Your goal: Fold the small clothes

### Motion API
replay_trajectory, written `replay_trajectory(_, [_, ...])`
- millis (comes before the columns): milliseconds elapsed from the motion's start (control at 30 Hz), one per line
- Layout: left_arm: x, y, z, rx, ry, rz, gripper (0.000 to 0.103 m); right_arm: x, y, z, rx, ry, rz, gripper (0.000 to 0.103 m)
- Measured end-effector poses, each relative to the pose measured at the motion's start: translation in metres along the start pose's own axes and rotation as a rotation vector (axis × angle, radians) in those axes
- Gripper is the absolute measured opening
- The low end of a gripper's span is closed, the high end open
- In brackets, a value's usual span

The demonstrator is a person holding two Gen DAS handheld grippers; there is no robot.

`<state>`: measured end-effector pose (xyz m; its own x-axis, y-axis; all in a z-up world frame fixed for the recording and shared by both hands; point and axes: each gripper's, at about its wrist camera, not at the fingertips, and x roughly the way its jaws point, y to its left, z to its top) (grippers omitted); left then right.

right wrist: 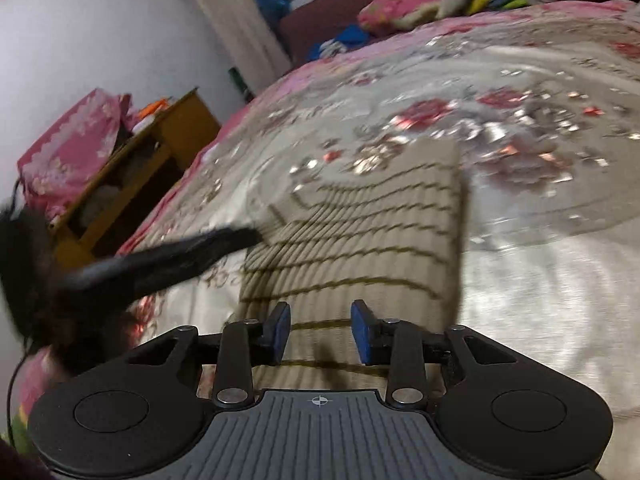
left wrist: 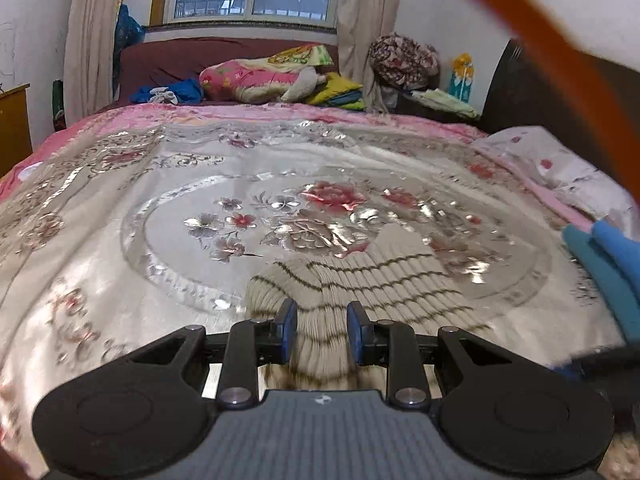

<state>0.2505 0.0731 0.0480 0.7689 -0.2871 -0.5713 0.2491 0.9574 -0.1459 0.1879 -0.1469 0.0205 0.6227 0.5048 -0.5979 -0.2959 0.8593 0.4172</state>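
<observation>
Bedspread (left wrist: 120, 220) blurry w/ striped garment (left wrist: 360, 276), near end hidden behind open jaws.

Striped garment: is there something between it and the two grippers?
Nothing visible. The striped garment lies flat on the floral bedspread, and each gripper, left and right, is open with the cloth directly between its fingers. A blue cloth lies aside.
</observation>
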Motion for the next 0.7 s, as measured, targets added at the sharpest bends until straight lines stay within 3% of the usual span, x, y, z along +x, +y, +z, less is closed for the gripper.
replay_trajectory(133, [0.029, 0.012, -0.008, -0.002, 0.052, 0.075, 0.034, 0.022, 0.011, -0.008, -0.023, 0.047, 0.054, 0.031])
replay_trajectory(267, [0.024, 0.022, -0.015, -0.027, 0.051, 0.13, 0.035, 0.056, 0.019, -0.023, -0.042, 0.142, 0.075, 0.027])
replay_trajectory(333, [0.023, 0.026, -0.017, -0.032, 0.063, 0.149, 0.035, 0.068, 0.022, -0.028, -0.054, 0.143, 0.058, 0.026])
replay_trajectory(467, [0.011, 0.029, -0.018, -0.066, 0.062, 0.143, 0.034, 0.061, 0.024, -0.029, -0.027, 0.13, 0.067, 0.027])
replay_trajectory(700, [-0.038, 0.002, -0.03, -0.014, 0.001, 0.095, 0.034, 0.025, 0.029, -0.033, -0.032, 0.077, 0.062, 0.032])
